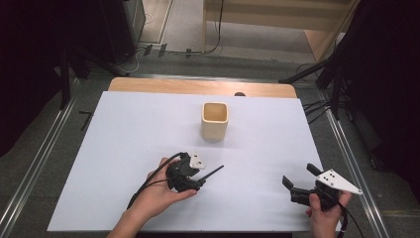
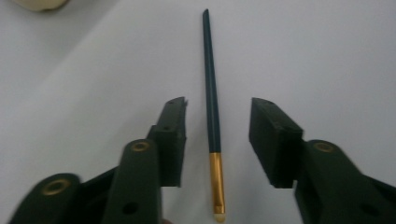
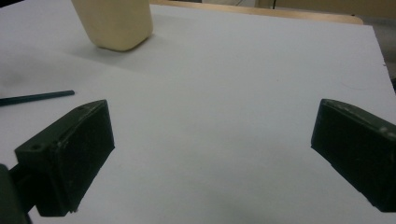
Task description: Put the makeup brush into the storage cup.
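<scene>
White paper covers the desk (image 1: 124, 148); near its front edge a thin makeup brush (image 2: 212, 121) lies between the left gripper (image 2: 217, 135)'s part-open, untouching jaws. Closing off-centre could roll it away.

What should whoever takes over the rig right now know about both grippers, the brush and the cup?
Left gripper: jaws either side of the thin dark-handled brush with gold ferrule, not pressing on it; brush lies flat on the white table sheet.
Right gripper: open, holding nothing, at the sheet's near right.
Square cream cup: upright, mid-sheet, beyond the brush.
Done: left gripper lined up on the brush.
Left: probably grip, lift, drop into cup.
</scene>
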